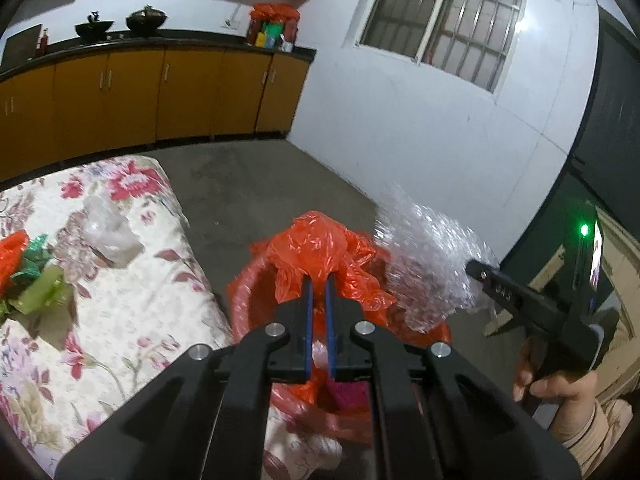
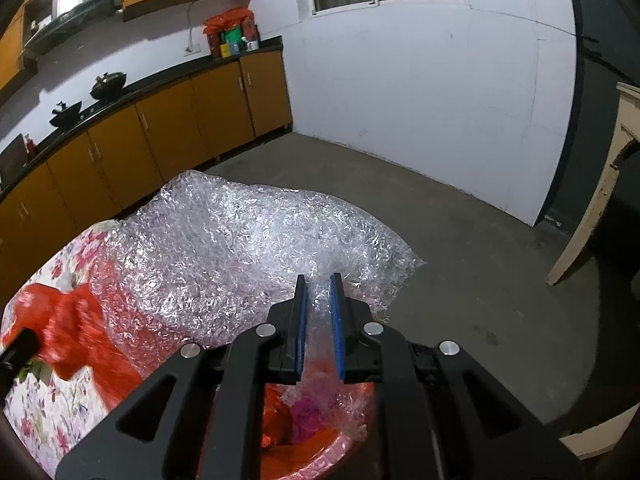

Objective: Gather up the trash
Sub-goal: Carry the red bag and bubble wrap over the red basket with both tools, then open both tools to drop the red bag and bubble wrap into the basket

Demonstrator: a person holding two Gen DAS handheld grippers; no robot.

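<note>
So the biggest thing in view is the floral-cloth worktop, a soft quilted-looking surface with pink and red flowers, and it's not cleaned off yet. Judging by what's on it, the job looks roughly midway: a crumpled clear plastic lump sits in the middle, and a pile of green and orange wrappers lies at the left edge, all well apart from the bin.

Next down in size is the bubble wrap sheet, shiny, crinkly and floppy. The right gripper is clamped on one edge of it and holds it right over the bin, with most of the sheet draping out past the rim toward the worktop. It'll probably need stuffing down, since it's bulky and springy.

Then the red trash bin, a round plastic tub on the concrete floor, just beside the worktop's edge. It's lined with an orange plastic bag, thin and wrinkly, and the left gripper is pinched on a bunched-up fold of that bag, seemingly keeping the mouth up.

Smallest bit: some pink crumpled scrap is already down inside the bin, so at least one piece is collected.
</note>
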